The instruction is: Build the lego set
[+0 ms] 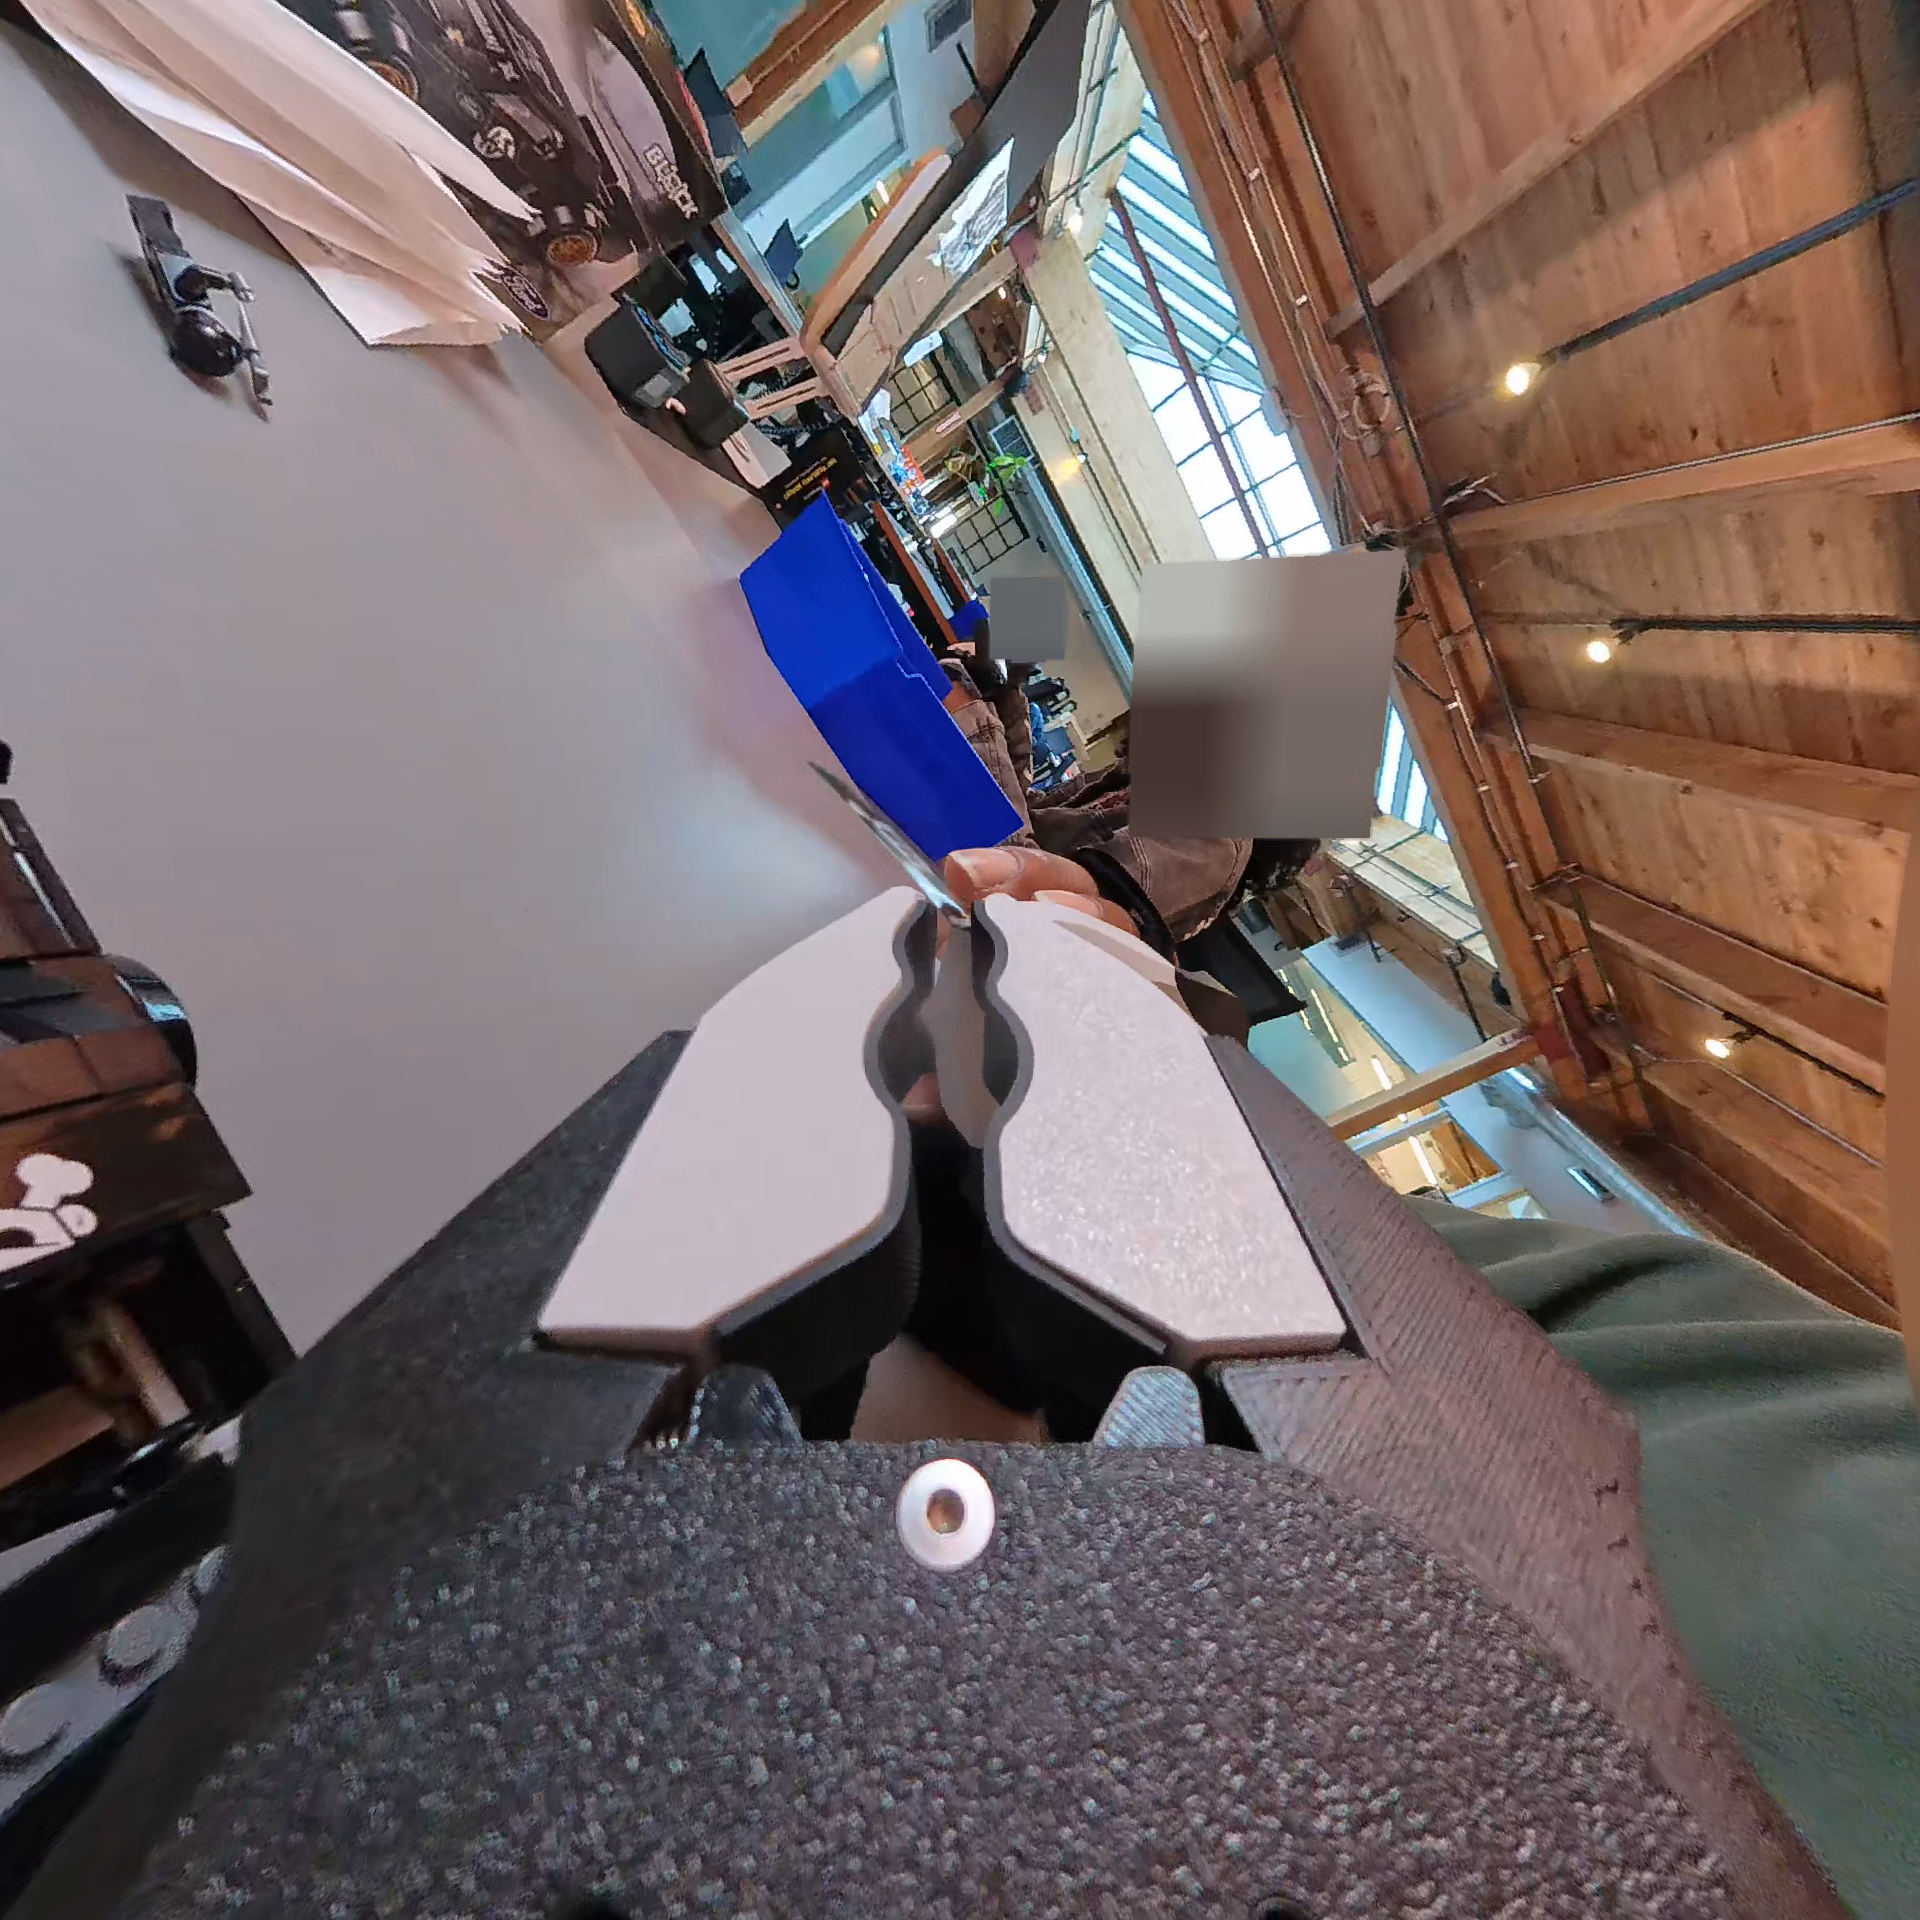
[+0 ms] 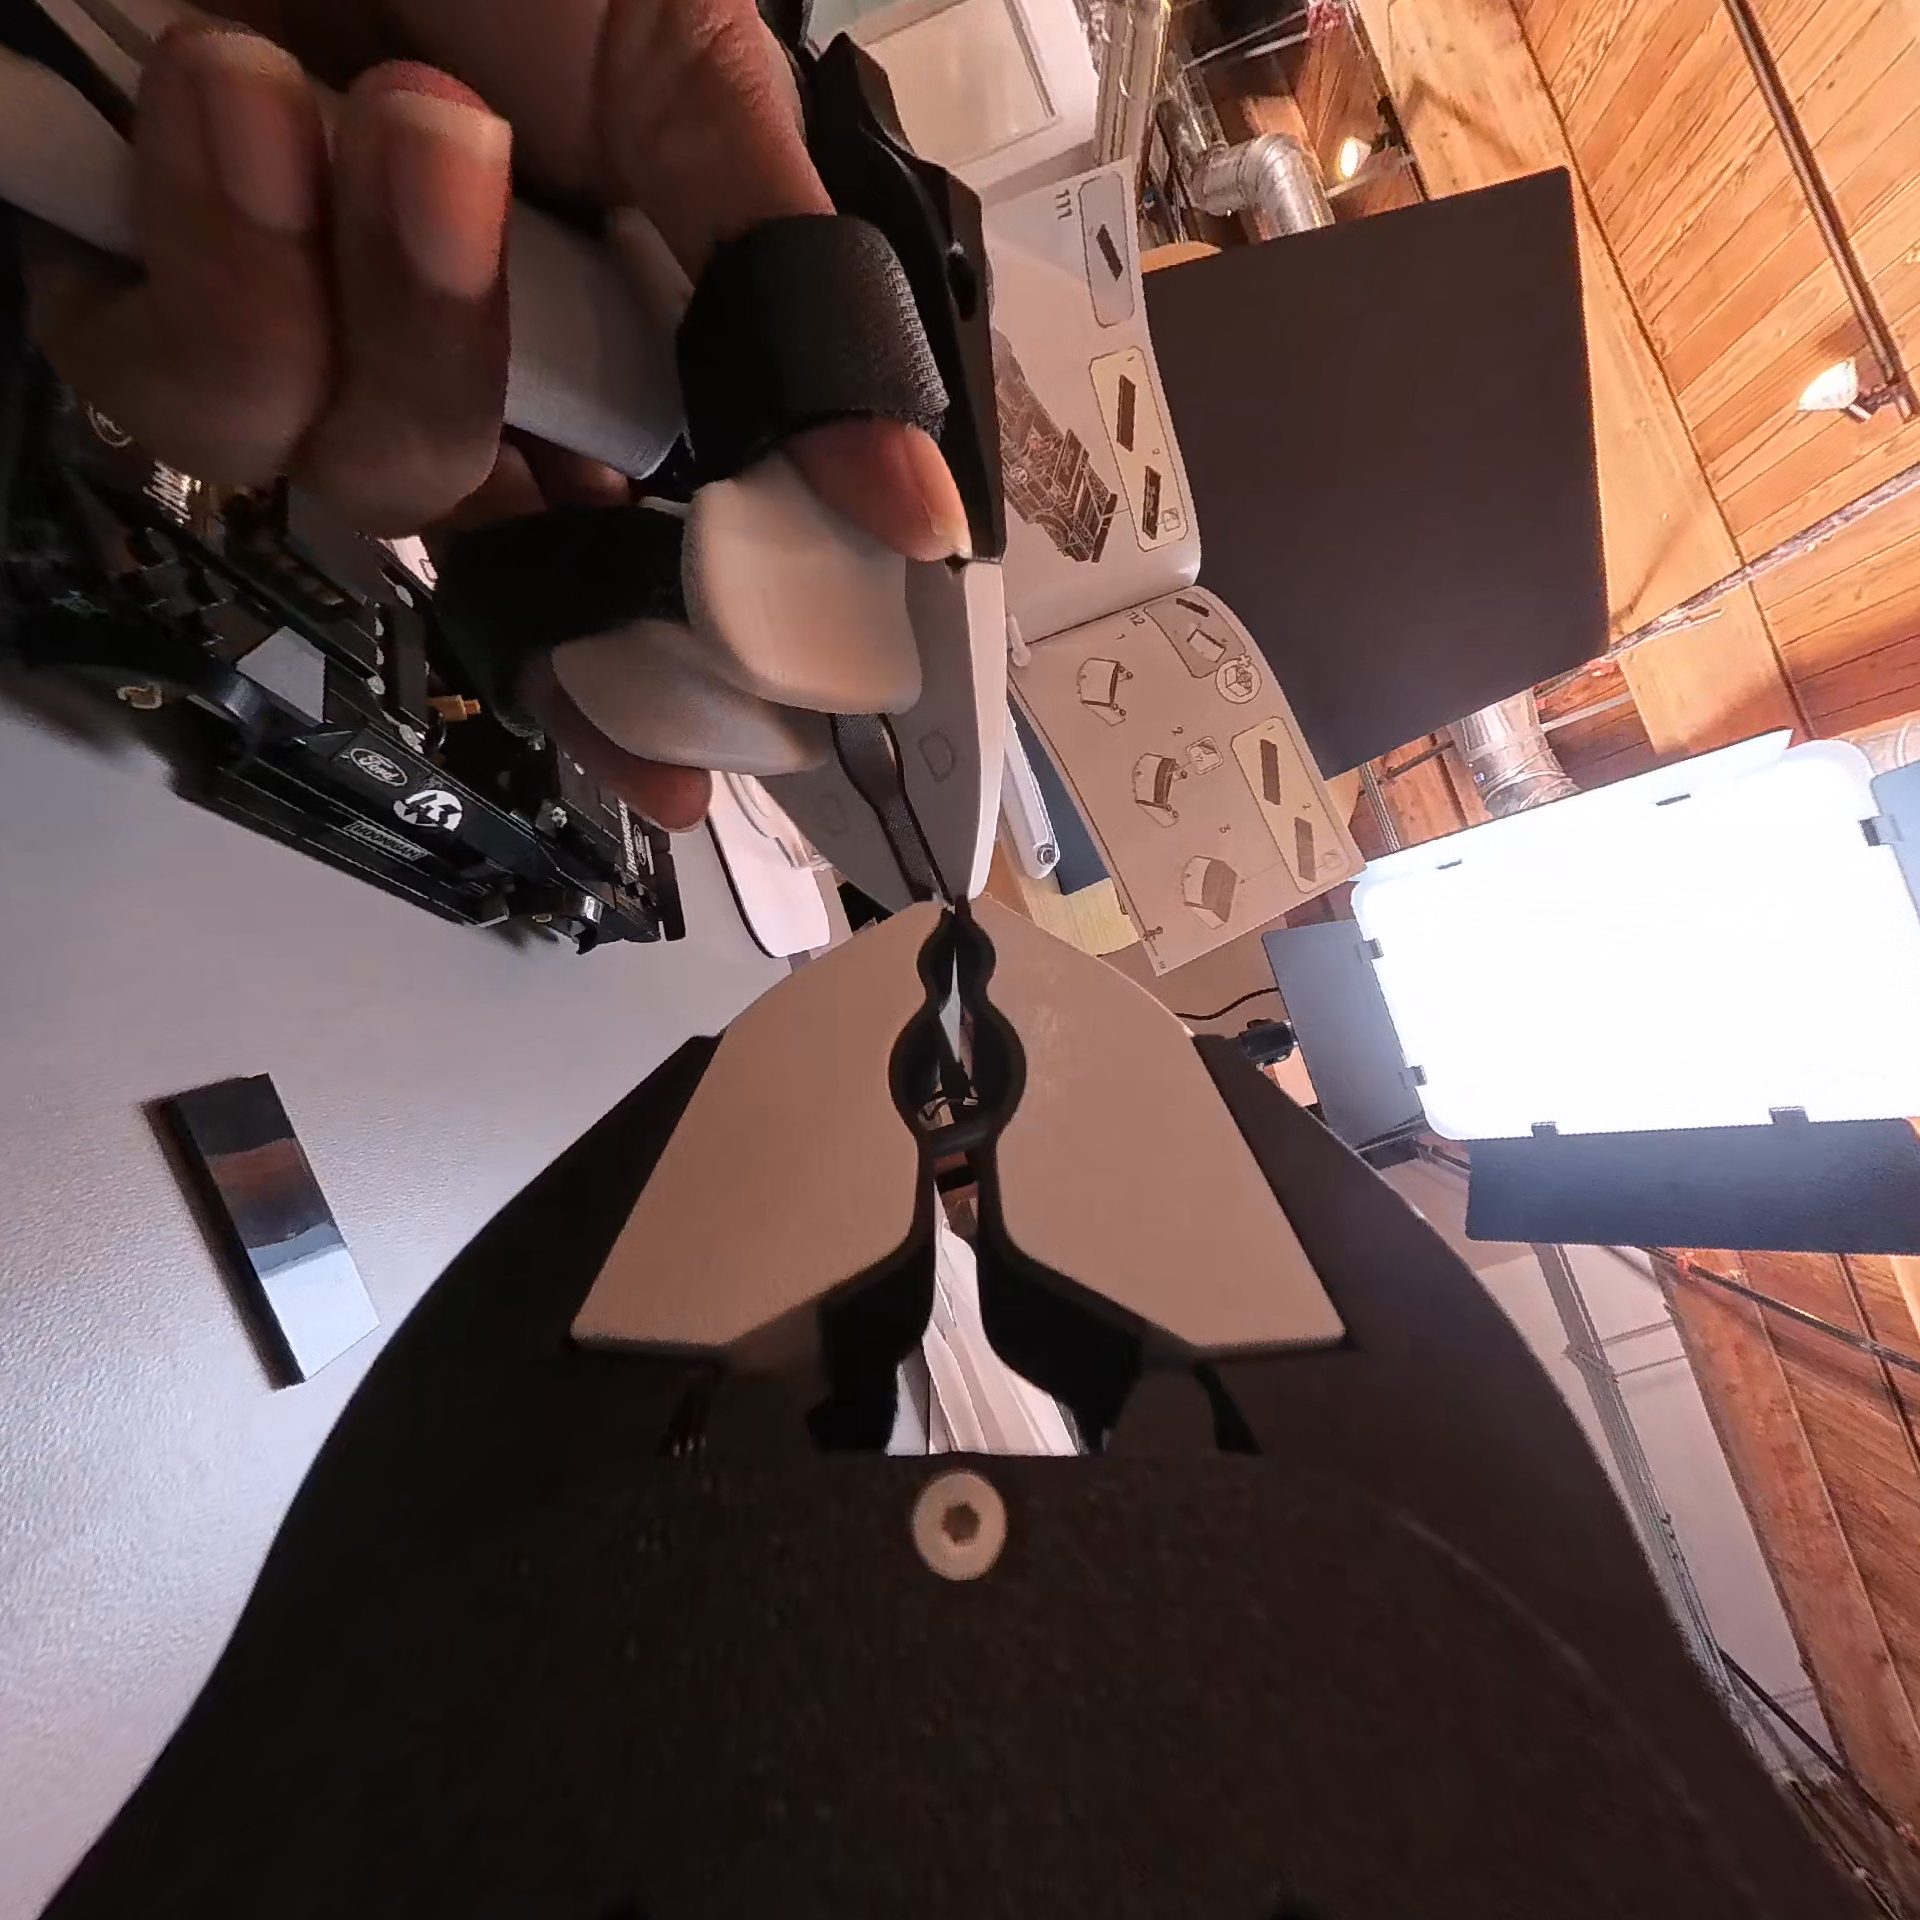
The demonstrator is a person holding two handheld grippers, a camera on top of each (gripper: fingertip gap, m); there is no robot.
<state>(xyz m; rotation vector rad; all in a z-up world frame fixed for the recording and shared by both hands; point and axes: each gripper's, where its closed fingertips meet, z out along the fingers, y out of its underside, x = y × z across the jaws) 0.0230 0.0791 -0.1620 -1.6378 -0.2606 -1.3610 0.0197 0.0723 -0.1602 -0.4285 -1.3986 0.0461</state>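
Note:
My left gripper (image 1: 951,912) is shut on a thin dark, shiny sheet (image 1: 878,831), seen edge-on, which sticks out up-left from the fingertips. In the right wrist view my right gripper (image 2: 956,920) is shut on a thin black-and-white strip (image 2: 951,1039) that runs between its fingers. The left gripper (image 2: 940,883), held by a hand (image 2: 395,260), meets it tip to tip from above. The black lego car (image 2: 364,748) stands on the table at left; it also shows in the left wrist view (image 1: 83,1091). A black flat tile (image 2: 270,1226) lies on the table.
The open instruction booklet (image 2: 1164,727) stands behind the grippers, with a bright light panel (image 2: 1621,935) at right. A blue bin (image 1: 862,686), a small dark lego sub-assembly (image 1: 203,301), and the set's box with papers (image 1: 436,156) are on the white table (image 1: 416,675). My two grippers' fingertips are within a few centimetres of each other.

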